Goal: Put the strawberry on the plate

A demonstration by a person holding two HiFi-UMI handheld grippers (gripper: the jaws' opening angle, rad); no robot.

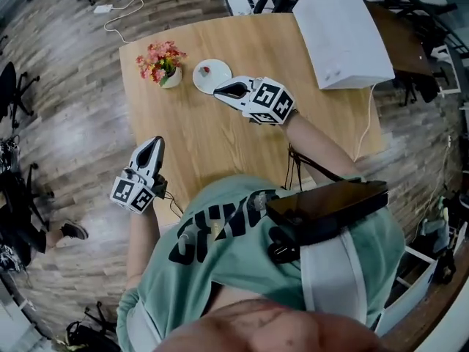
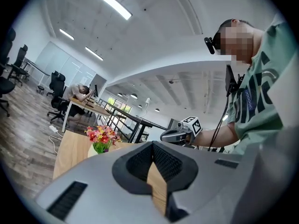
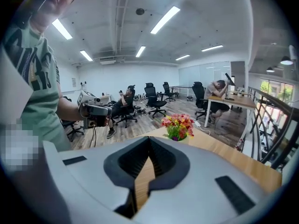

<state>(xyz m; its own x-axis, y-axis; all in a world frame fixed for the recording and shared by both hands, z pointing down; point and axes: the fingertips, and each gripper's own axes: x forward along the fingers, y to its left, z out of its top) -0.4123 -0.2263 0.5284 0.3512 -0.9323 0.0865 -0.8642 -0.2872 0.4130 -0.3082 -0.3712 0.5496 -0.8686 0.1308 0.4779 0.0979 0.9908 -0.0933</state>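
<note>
The strawberry [image 1: 208,70] lies on the small white plate [image 1: 219,80], which sits on the wooden tabletop [image 1: 220,141] just beside a pot of flowers [image 1: 163,62]. My right hand-held gripper [image 1: 220,90] hangs just beside the plate's near rim, its jaws closed tip to tip with nothing between them. My left hand-held gripper [image 1: 155,143] is well apart from the plate, at the tabletop's left edge, also closed and empty. A white box [image 1: 341,31] stands at the far right.
</note>
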